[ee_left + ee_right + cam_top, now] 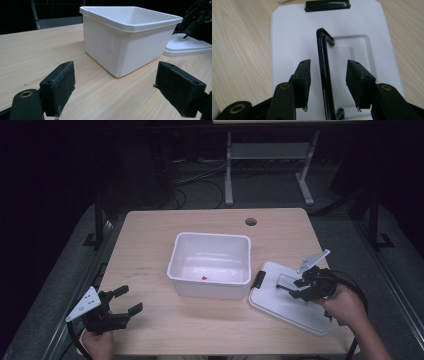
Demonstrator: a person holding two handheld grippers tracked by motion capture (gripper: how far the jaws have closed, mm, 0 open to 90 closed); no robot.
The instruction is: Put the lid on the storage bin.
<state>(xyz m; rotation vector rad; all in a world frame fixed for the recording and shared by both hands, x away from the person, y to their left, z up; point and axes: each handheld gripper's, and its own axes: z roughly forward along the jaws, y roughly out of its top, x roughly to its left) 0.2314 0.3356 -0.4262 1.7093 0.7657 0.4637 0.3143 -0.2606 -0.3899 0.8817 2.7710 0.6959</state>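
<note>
While a white storage bin (210,265) is sitting near the middle of a pale wooden table (150,250), its flat white lid (287,300) is lying on the tabletop just to the right of the bin, with a black latch (327,5) on the edge facing the bin. A thin black carry handle (324,72) is standing upright from a recess in the lid. The right gripper (328,82) is hanging directly over that handle, its two black jaws standing partly apart with the handle running between them; neither pad is touching it, so nothing is gripped. To do this step well, the person probably needs to keep the handle centred in the gap and close squarely on it, so the lid is lifting level rather than tipping. Left of the bin and nearer the person, the left gripper (122,307) is resting low over bare table, jaws spread wide and empty. A small red item (204,277) is lying inside the bin.
</note>
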